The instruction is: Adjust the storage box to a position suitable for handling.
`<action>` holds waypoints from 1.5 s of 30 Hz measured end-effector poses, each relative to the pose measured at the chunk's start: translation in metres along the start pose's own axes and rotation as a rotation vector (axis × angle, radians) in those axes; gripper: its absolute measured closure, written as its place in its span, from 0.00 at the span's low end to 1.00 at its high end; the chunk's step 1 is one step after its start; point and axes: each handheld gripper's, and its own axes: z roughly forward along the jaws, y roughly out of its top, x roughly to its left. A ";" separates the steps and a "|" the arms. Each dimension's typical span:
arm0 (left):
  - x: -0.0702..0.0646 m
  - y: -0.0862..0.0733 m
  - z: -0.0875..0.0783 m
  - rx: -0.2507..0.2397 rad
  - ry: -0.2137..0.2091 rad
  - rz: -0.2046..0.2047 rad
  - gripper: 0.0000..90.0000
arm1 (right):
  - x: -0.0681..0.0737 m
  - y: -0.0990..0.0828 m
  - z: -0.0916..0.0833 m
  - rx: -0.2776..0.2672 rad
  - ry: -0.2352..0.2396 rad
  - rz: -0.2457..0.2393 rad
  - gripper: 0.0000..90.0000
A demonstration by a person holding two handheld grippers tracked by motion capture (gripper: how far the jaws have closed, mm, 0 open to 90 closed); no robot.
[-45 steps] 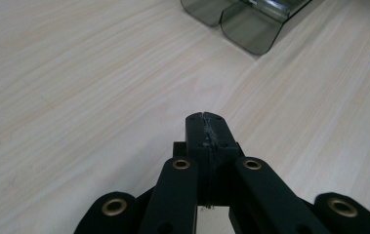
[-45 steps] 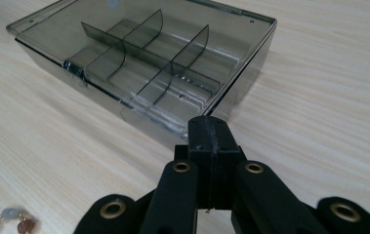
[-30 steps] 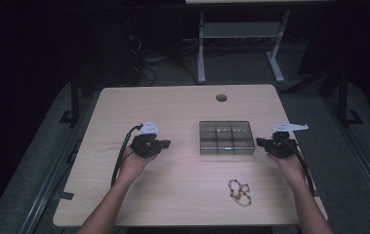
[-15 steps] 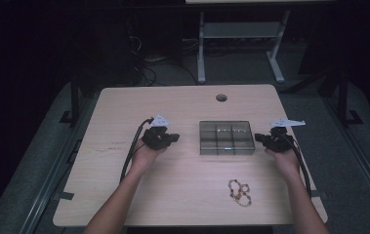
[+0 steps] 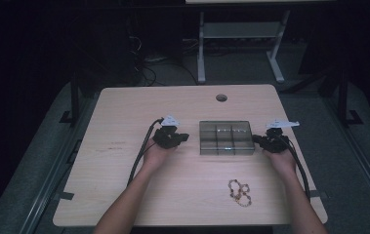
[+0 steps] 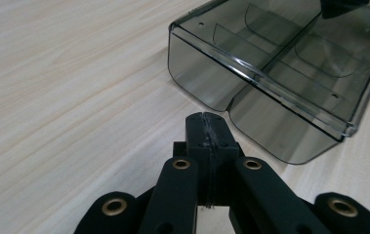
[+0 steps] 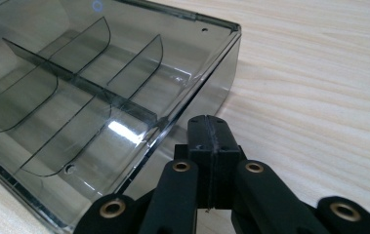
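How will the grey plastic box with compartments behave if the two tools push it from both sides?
The compartment box looks thin-walled and empty, so it is probably light and should slide easily on the smooth wooden table. Its low, flat shape makes tipping unlikely. The glossy walls may be slippery against the shut left tool and right tool.

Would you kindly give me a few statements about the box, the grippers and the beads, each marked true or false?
1. The left gripper has its jaws shut, with nothing between them. True.
2. The clear box holds the bead chain. False: the chain lies on the table, nearer the person than the box.
3. The right gripper is shut beside the box. True.
4. The box has no dividers. False: dividers split it into compartments.
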 end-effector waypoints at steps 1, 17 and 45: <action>0.000 0.000 0.003 0.010 -0.004 -0.002 0.99 | 0.000 0.000 0.001 0.001 -0.001 -0.002 1.00; -0.007 0.007 0.032 0.032 -0.011 0.010 0.99 | -0.001 -0.004 0.005 0.013 0.013 0.002 1.00; 0.000 0.000 0.020 0.065 0.004 -0.031 1.00 | 0.018 -0.003 0.011 0.023 0.064 -0.049 1.00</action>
